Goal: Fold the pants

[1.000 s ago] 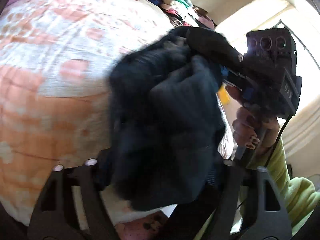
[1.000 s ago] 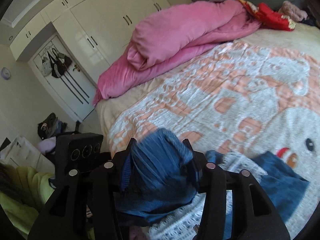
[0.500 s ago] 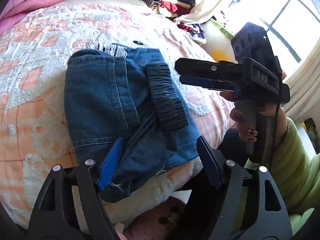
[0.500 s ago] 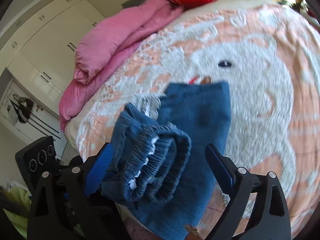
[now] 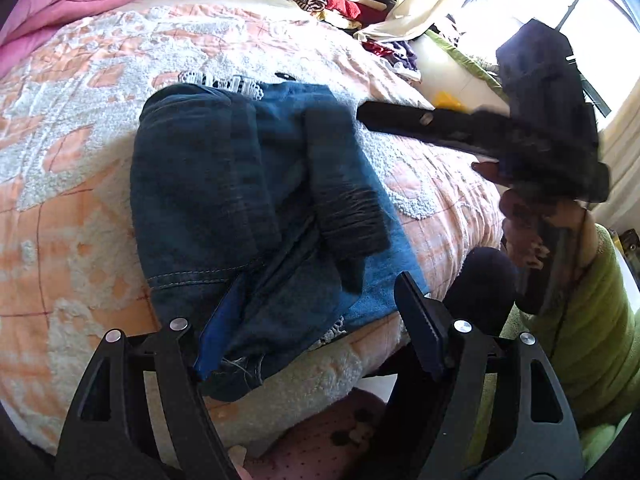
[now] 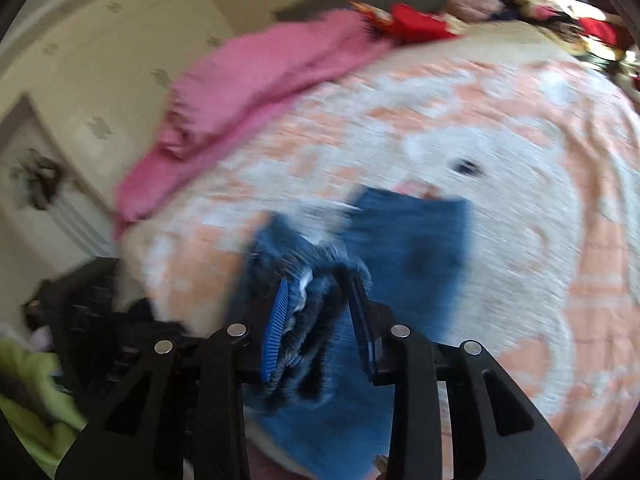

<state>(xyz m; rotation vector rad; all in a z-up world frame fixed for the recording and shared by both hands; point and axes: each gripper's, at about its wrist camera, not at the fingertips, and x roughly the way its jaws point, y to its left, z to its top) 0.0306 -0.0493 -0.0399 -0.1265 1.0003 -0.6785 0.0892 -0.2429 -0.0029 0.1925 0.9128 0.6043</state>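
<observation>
The folded blue denim pants (image 5: pixel 256 216) sit at the near edge of the peach-and-white patterned bedspread (image 5: pixel 80 200), long axis running near to far, lacy hems at the far end. The left gripper (image 5: pixel 312 328) is spread wide around the near end, not pinching. The right gripper (image 6: pixel 320 312) is closing, with the bunched elastic waistband (image 6: pixel 308 280) between its pads.

Bright sun is pouring in from the window (image 5: pixel 592 12) at two o'clock, glaring white. The right view is smearing with blur; edges are bending round.
</observation>
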